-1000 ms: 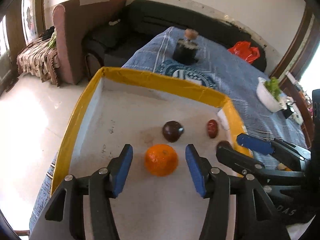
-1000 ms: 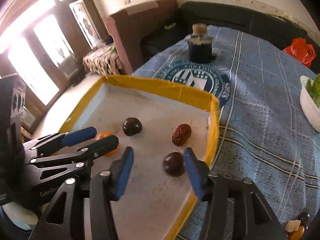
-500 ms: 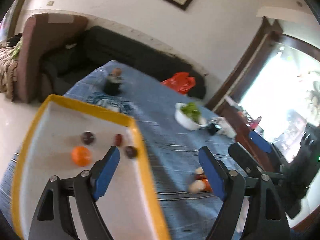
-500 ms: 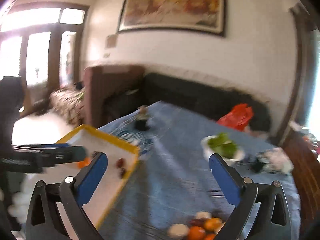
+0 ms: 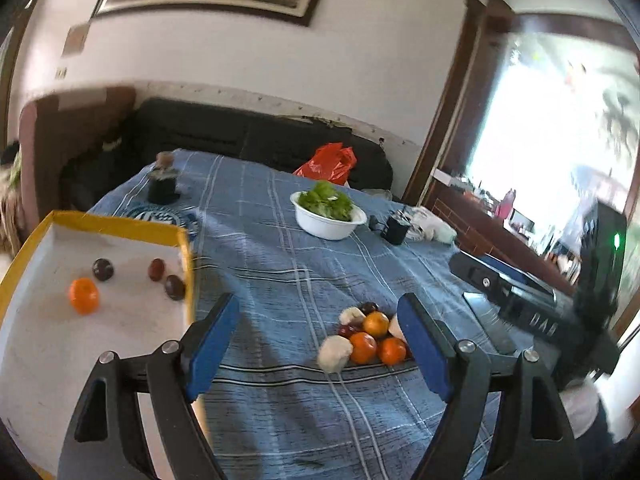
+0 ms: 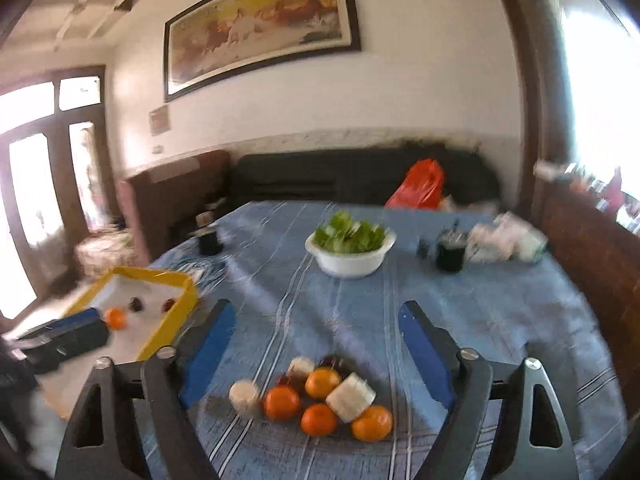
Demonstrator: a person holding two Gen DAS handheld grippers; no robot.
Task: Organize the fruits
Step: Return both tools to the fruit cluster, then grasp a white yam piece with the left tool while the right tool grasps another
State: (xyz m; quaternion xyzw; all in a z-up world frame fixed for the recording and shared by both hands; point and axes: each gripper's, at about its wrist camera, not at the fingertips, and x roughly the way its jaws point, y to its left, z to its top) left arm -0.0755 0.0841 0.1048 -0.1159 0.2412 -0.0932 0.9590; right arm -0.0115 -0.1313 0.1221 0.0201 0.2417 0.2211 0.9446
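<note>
Grippers, two. Left gripper (image 5: 318,344): blue pads (image 5: 212,340) spread wide, nothing between them, touching nothing; its jaws had opened within the last second and then held. Right gripper (image 6: 314,354): pads (image 6: 424,354) likewise spread and empty, jaws just closing back a little from their widest. A second earlier both stood over the tray (image 5: 182,236), the left around the orange (image 5: 83,295) and the right beside a dark fruit; both were now clear of the tray and faced the fruit pile (image 6: 316,396).

Tray, one, yellow-rimmed, white floor. Contents: one orange, two dark round fruits (image 5: 103,269), one reddish date-like fruit (image 5: 156,269) (all four lay apart from one another, the date and one dark fruit near the rim closest to the pile).

Fruit pile, one, on the blue cloth (image 6: 480,312) well apart from the tray. Counted from the right wrist view: four oranges, three white pieces, at least two dark fruits (partly hidden, count uncertain).

Beyond the tray on the same cloth: one white bowl (image 5: 330,228) of greens, one dark jar (image 5: 162,188).
</note>
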